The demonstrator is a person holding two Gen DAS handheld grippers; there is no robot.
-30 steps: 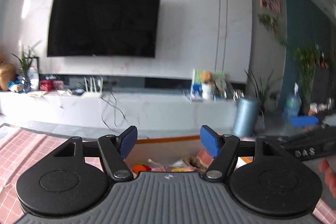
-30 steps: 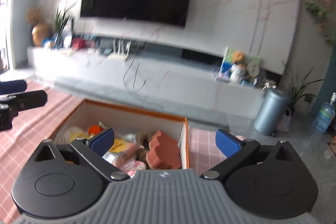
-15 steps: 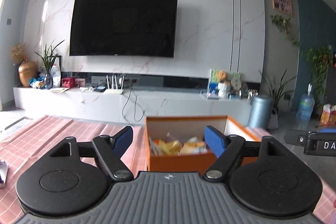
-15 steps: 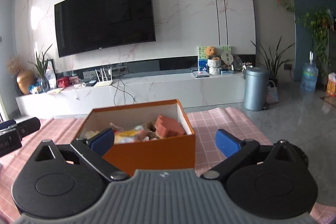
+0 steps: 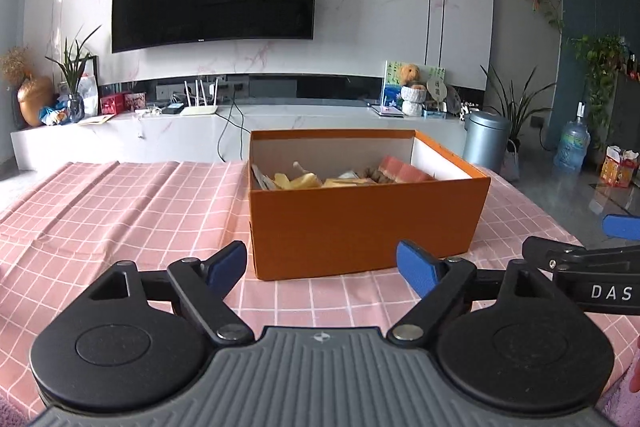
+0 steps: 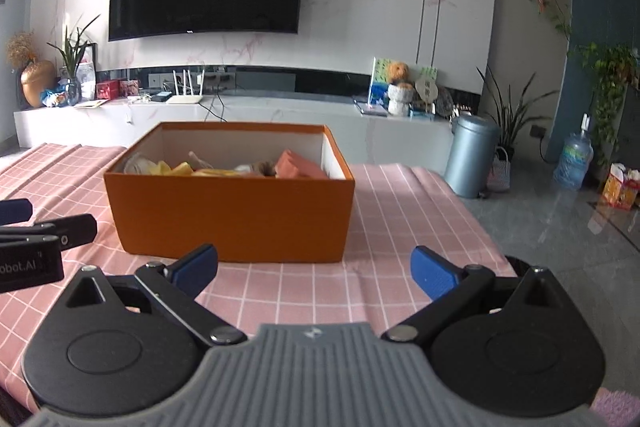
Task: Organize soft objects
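Both grippers (image 5: pixel 320 269) (image 6: pixel 314 267) level, jaws apart.

We see a table covered by a pink tablecloth (image 5: pixel 132 211) with a white grid pattern; the cloth shows fold creases and slight wrinkles toward its far left side. One item rests directly on the cloth: an open orange cardboard box (image 5: pixel 360 223) with a white interior, no lid on it, standing flat and upright. In the left wrist view the box sits right of centre; in the right wrist view (image 6: pixel 228 215) it sits left of centre, with bare cloth on both sides and in front. The cloth's right edge (image 6: pixel 472 227) borders the grey floor.
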